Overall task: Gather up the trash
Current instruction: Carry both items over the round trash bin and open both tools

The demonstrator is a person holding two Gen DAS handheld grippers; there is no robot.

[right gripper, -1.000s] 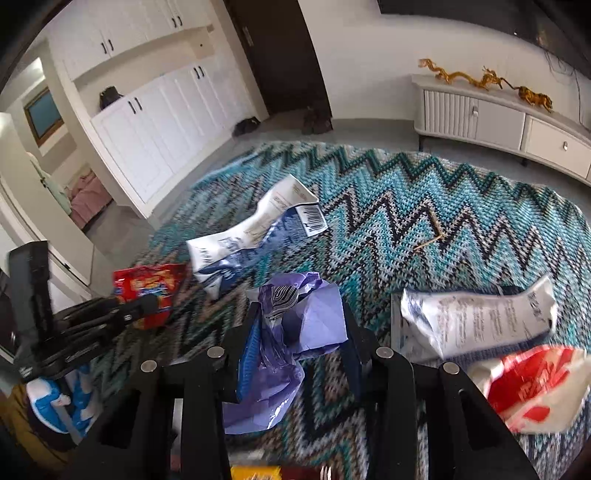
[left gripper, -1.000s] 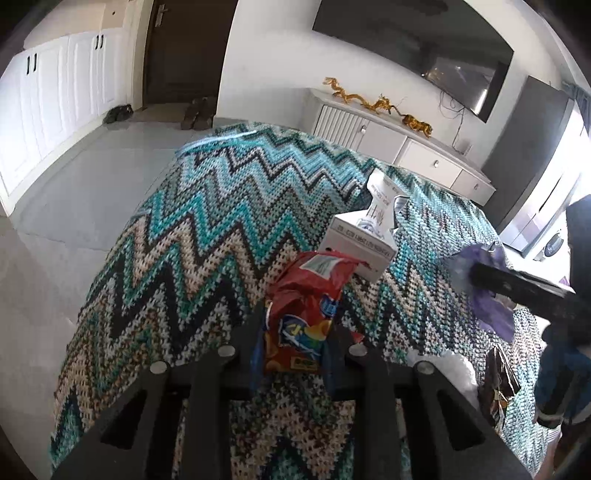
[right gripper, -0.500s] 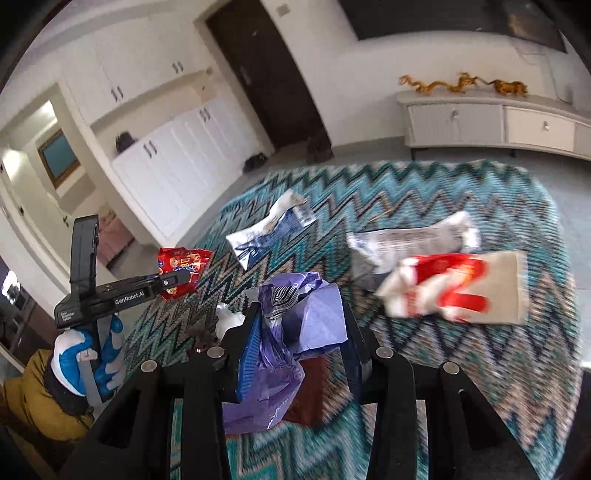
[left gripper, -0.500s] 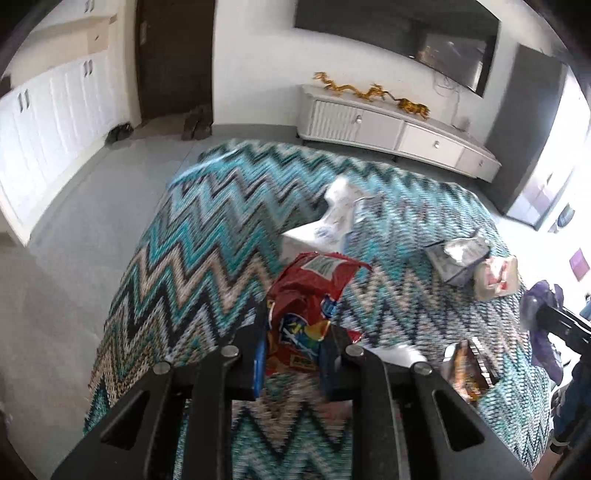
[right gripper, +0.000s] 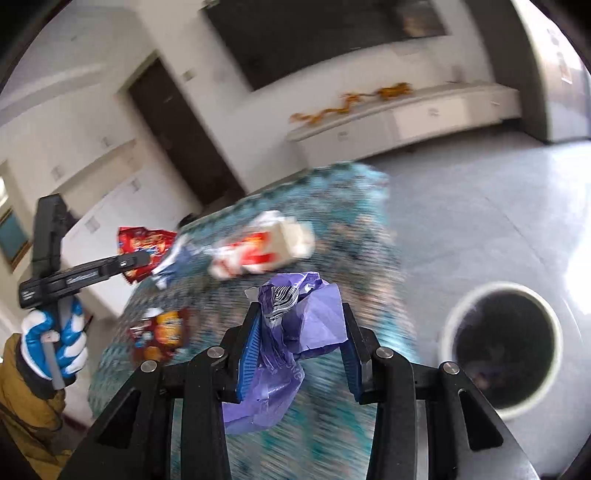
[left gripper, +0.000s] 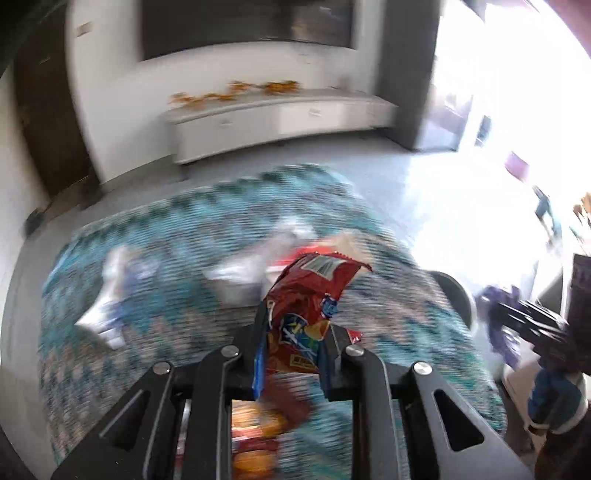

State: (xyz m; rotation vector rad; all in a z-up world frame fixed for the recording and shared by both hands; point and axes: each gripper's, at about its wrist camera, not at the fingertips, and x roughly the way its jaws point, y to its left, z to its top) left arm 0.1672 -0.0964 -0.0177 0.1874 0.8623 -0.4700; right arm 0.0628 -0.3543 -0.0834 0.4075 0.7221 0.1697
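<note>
You have a teal zigzag rug [left gripper: 207, 317] spread over a pale tiled floor [right gripper: 480, 206]. Behind it a low white sideboard [left gripper: 273, 125] stands against the wall, with gold dragon figures [right gripper: 351, 101] lined up along its top. Above the sideboard hangs a dark flat screen [left gripper: 243, 26]. To your left you can see a dark door [right gripper: 177, 125] and, beside it, white cupboards [right gripper: 107, 206], all blurred

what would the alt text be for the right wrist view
The right gripper is shut on a crumpled purple plastic wrapper above a teal zigzag rug, with a round white bin to its right. At left, the left gripper holds a red snack bag; more wrappers litter the blurred rug.
</note>
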